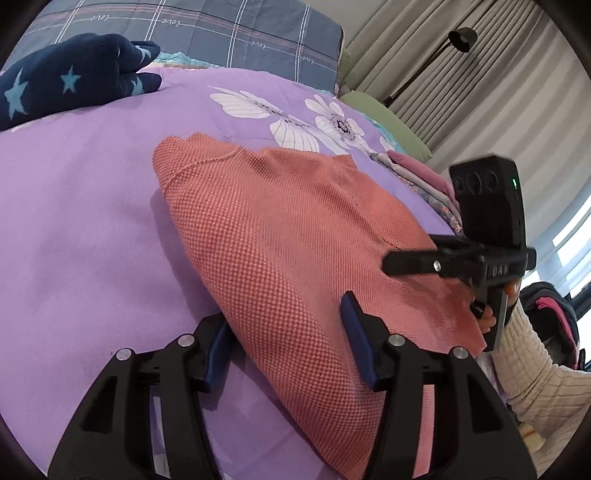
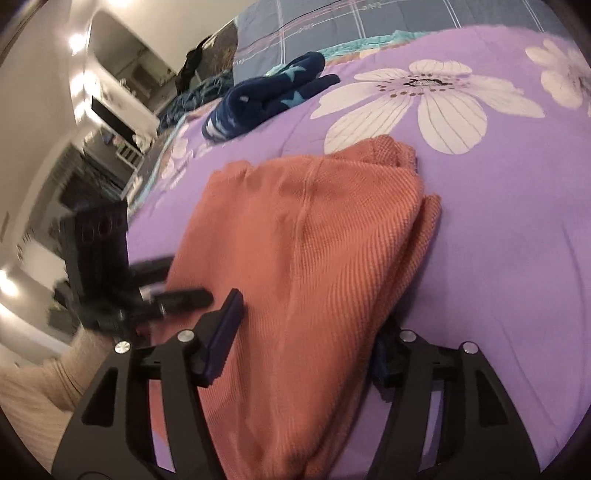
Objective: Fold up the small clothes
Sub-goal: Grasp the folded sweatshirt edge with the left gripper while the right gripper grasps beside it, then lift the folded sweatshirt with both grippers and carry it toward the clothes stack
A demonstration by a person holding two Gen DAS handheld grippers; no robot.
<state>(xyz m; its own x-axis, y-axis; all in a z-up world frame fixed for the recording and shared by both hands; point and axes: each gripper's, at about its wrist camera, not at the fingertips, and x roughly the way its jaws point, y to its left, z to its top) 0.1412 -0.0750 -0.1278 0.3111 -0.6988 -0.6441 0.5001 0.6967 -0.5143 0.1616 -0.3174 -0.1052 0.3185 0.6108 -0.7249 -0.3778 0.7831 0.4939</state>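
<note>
Left wrist: both grippers [image 1: 291,347] [image 2: 306,332] straddle orange garment [image 1: 280,236], jaws apart.

A purple floral bedspread [image 1: 92,221] covers the bed; a grey plaid pillow [image 1: 236,33] lies far, a floor lamp [image 1: 461,38] far right.

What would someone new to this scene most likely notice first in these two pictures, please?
The orange knit garment lies in the middle of the purple floral bedspread, with the open left gripper and open right gripper straddling its near end. Farther back, near the plaid pillow, lies a navy star-patterned garment.
</note>
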